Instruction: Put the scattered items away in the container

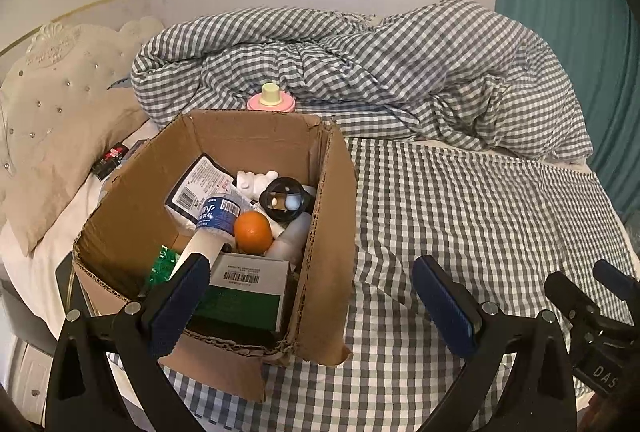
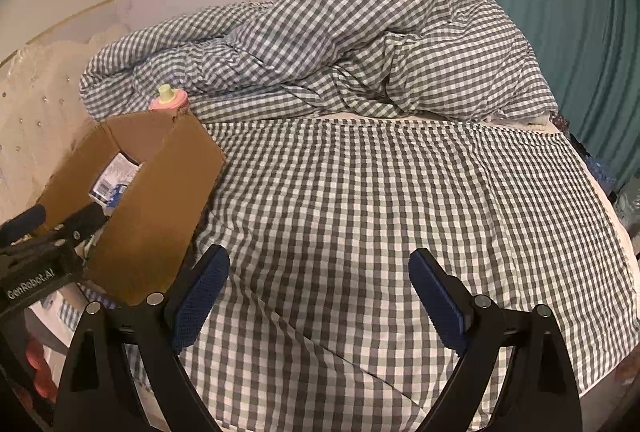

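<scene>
An open cardboard box (image 1: 328,232) stands on the checked bed sheet (image 1: 480,216). Inside lie an orange (image 1: 253,232), a water bottle (image 1: 218,216), a green and white carton (image 1: 248,288), a white packet (image 1: 198,185), a black round case (image 1: 285,199) and more. Just behind the box a pink bottle with a yellow cap (image 1: 271,99) stands upright. My left gripper (image 1: 312,280) hangs open over the box's near right corner, nothing between its fingers. Over bare sheet to the box's (image 2: 160,191) right, my right gripper (image 2: 318,272) is open and empty. The pink bottle (image 2: 168,99) shows here too.
A crumpled checked duvet (image 1: 400,71) lies heaped across the back of the bed. A beige pillow (image 1: 60,135) and tufted headboard (image 1: 64,43) are at the left, with a small dark red item (image 1: 110,159) beside the box. A teal curtain (image 2: 560,11) hangs at the right.
</scene>
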Available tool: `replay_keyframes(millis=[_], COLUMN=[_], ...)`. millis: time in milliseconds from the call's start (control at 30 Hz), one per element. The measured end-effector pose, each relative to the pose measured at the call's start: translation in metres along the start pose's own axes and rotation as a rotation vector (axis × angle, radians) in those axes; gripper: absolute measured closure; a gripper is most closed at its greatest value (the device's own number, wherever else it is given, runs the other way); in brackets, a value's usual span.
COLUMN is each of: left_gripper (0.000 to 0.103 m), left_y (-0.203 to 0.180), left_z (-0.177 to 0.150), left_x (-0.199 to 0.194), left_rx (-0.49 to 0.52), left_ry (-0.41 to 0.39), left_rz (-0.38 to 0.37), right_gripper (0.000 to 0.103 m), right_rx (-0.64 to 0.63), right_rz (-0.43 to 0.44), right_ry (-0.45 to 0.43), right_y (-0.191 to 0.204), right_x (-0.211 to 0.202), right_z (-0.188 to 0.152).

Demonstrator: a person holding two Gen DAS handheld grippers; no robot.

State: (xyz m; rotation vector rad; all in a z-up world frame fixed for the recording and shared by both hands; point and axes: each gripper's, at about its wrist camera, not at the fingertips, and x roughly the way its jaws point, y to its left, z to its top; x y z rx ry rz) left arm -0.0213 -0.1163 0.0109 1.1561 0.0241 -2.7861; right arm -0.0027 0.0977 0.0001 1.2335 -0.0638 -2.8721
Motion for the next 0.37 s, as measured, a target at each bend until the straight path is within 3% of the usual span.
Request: replay_keyframes(millis=[200, 300, 367], left_gripper=[0.0, 0.0, 0.0], left_y=[0.0, -0.004, -0.008], left_z=[-0.003, -0.007, -0.007], left_x=[0.004, -0.005, -0.008], left_rx=[-0.021, -0.003, 0.022], left_ry=[0.01, -0.066, -0.073], left_rz=[-0.097, -0.035, -0.027], right_gripper=[0.012, 0.012, 0.012], right_rx=[0.012, 0.015, 0.016], right_rz=[-0.03, -0.034, -0.035], right_ry=[0.021, 0.028, 0.035], right_y=[-0.008, -0.011, -0.012], right_x=[0.003, 0.005, 0.006], right_z=[-0.003, -0.005, -0.006])
